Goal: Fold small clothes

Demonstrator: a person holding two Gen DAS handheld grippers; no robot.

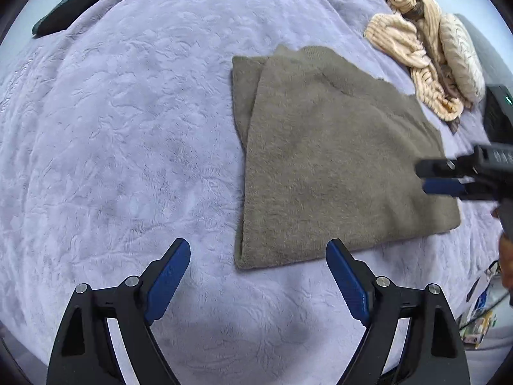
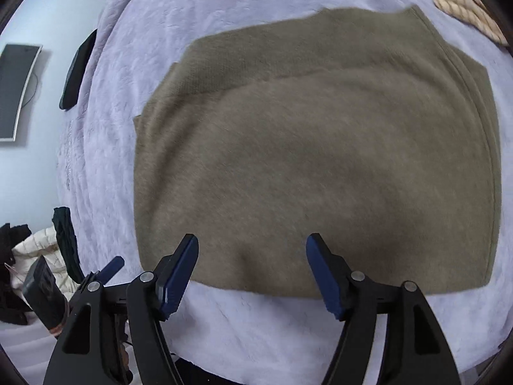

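While a dark flat slab point(image 1: 77, 4) lies at the bed's far left edge, the left tongs point(image 1: 258, 252) and right tongs point(image 2: 252, 245) gape empty over the plush lilac blanket point(image 1: 128, 128), beside the folded, fuzzy olive garment point(image 1: 336, 160) and ribbed cream knits point(image 1: 426, 51).

A wide surface is covered by a pale lilac plush blanket point(image 1: 128, 147) with a crinkled, embossed texture; even, soft light is cast over it. A dark flat cushion point(image 1: 77, 6) is seen at its far left edge. In the right wrist view, a pale wall point(image 2: 29, 173) is visible at the left, with a dark, light-framed panel point(image 2: 16, 93) mounted on it. Below that, a cream quilted jacket point(image 2: 35, 250) and dark garments point(image 2: 65, 234) are piled.
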